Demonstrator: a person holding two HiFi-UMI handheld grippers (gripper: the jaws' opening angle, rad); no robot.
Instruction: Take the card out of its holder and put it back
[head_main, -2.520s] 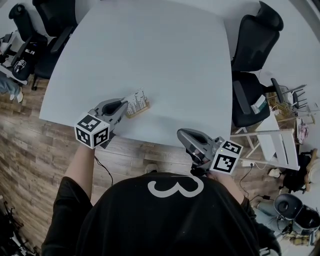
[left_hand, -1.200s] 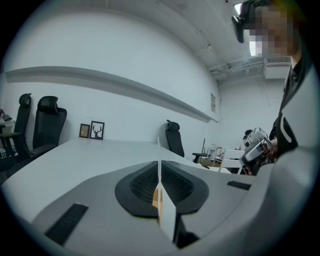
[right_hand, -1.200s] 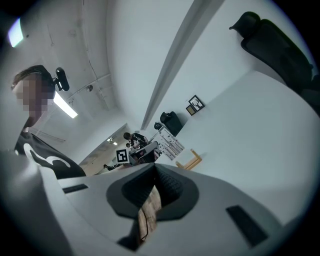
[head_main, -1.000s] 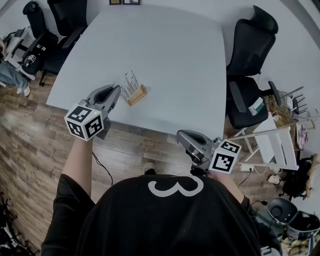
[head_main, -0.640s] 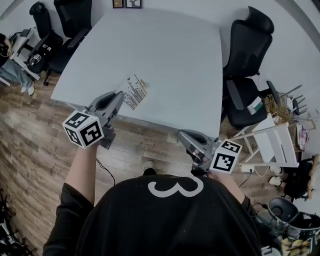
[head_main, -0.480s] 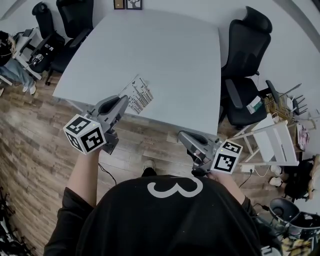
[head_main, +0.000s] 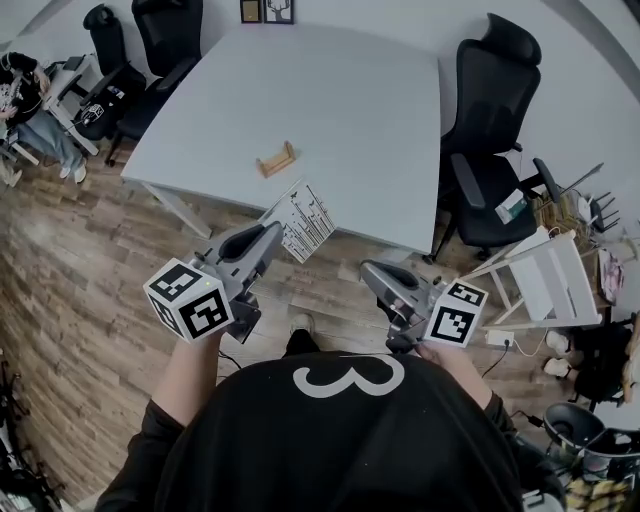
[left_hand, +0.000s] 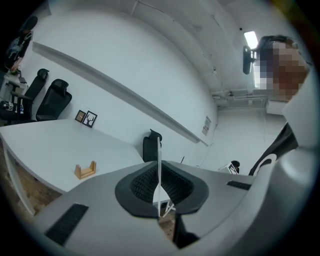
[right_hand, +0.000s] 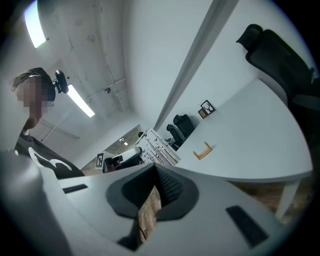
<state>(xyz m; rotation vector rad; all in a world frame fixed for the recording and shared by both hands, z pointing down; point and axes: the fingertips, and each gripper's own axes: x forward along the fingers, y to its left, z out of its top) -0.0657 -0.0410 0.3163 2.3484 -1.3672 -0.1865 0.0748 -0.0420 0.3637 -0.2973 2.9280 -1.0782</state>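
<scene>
The white printed card (head_main: 306, 221) is pinched at its near corner by my left gripper (head_main: 271, 233), which hangs over the wooden floor, short of the table's near edge. In the left gripper view the card (left_hand: 159, 160) stands edge-on between the pads of the left gripper (left_hand: 159, 196). The small wooden holder (head_main: 275, 160) stands empty on the grey table (head_main: 330, 90), well beyond the card; it also shows as the holder (left_hand: 85, 170). My right gripper (head_main: 374, 272) is shut on nothing, low at the right, off the table. The right gripper (right_hand: 152, 186) looks toward the card (right_hand: 159, 149) and holder (right_hand: 203, 151).
Black office chairs (head_main: 498, 70) stand right of the table, and more chairs (head_main: 150, 35) at its far left corner. A white folding rack (head_main: 540, 285) stands at the right. Two small picture frames (head_main: 266, 10) lean at the table's far edge. Wooden floor (head_main: 90, 300) lies below both grippers.
My left gripper has drawn back from the holder with the card, past the table's near edge and toward the body. The holder stays on the table, empty. The right gripper also drew back.
</scene>
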